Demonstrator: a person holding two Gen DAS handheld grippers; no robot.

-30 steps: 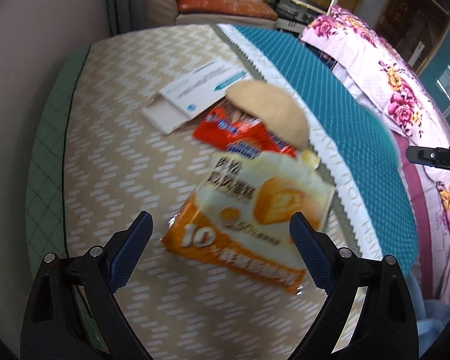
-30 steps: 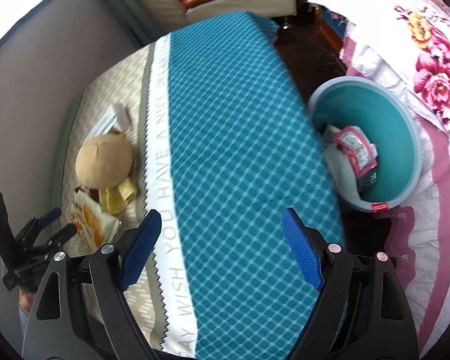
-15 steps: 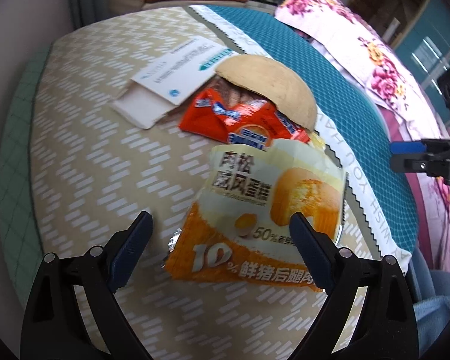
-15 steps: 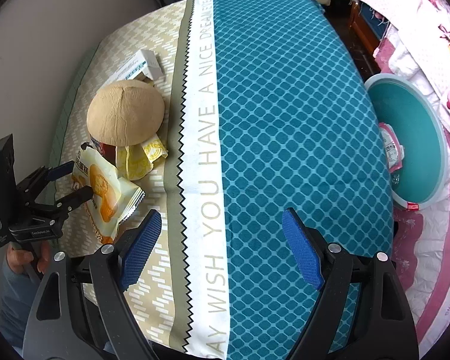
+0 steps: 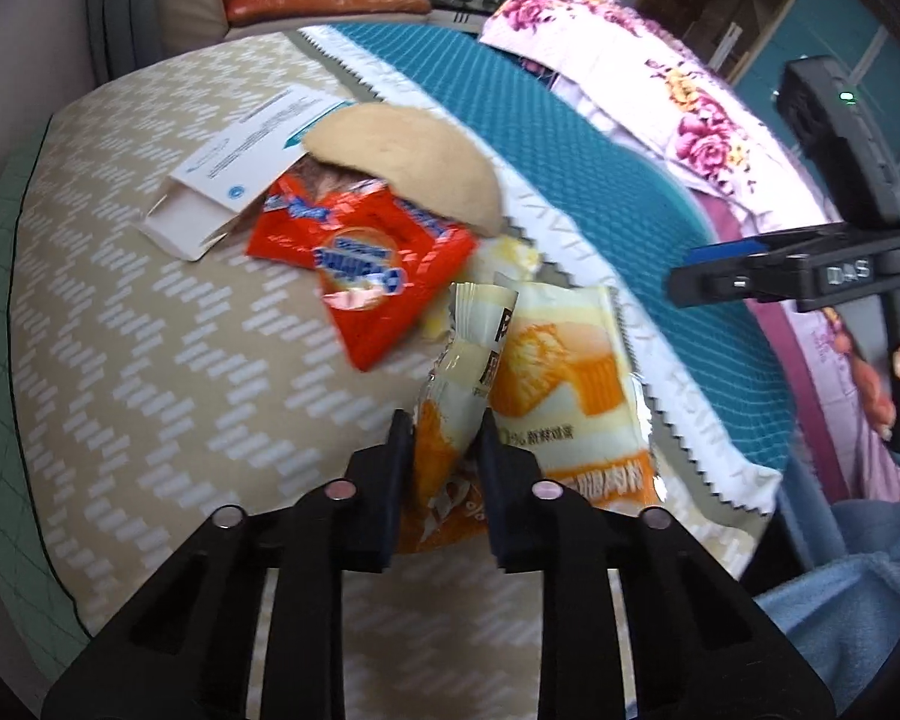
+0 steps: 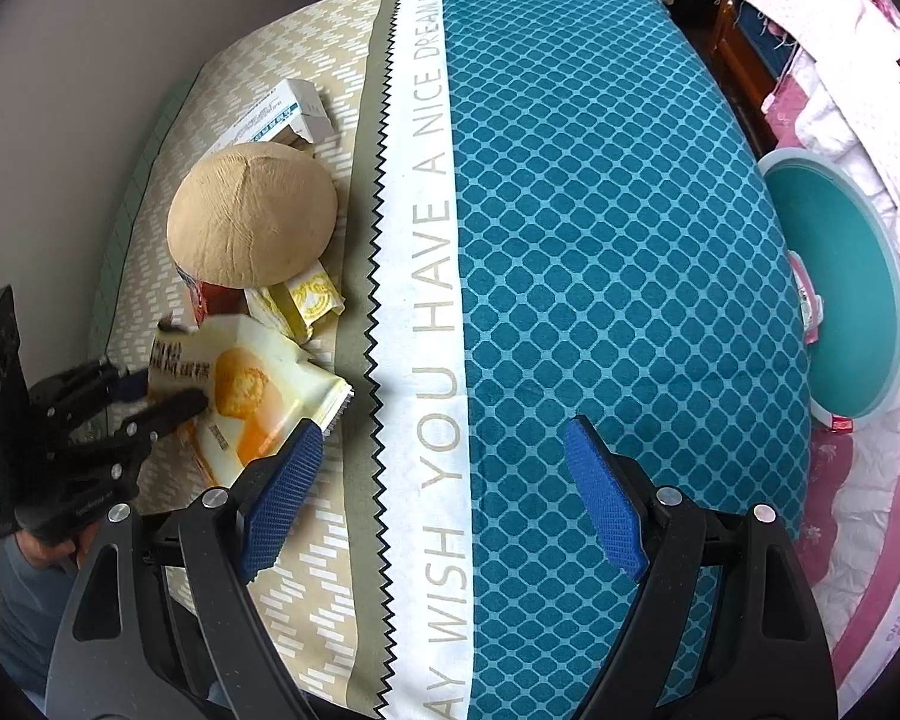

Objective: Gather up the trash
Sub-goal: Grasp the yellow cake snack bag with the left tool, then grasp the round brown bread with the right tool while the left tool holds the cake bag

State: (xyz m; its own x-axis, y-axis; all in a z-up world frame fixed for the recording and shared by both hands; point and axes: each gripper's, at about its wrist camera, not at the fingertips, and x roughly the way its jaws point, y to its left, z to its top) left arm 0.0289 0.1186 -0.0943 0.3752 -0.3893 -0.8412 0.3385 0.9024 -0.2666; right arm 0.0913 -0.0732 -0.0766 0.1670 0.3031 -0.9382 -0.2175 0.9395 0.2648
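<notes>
Crinkled yellow-and-orange foil, a cake wrapper (image 5: 546,384), stands bunched between the fingers of the left gripper (image 5: 444,438). In the left wrist view the fingers are closing on its near edge, with a fold of the wrapper pinched between them and the rest fanning out ahead and to the right of them. A red snack wrapper (image 5: 360,258) lies just beyond the fingertips, partly under a round tan shell (image 5: 408,162), with a white carton (image 5: 228,180) further off to the left. Judgement: the pinch is on one narrow edge fold only, so the lift should be slow and straight up, lest the slick foil slide out or drag the red wrapper along.

In the right wrist view the right gripper (image 6: 444,492) hovers over the teal part of the cloth-covered surface (image 6: 600,240) with fingers spread wide and nothing between them. The cake wrapper (image 6: 252,390) sits to the left of its left finger, close beside it. The teal bin (image 6: 840,282) stands far to the right, below the surface edge. Judgement: the carry must cross in front of the right gripper, which should keep clear.
</notes>
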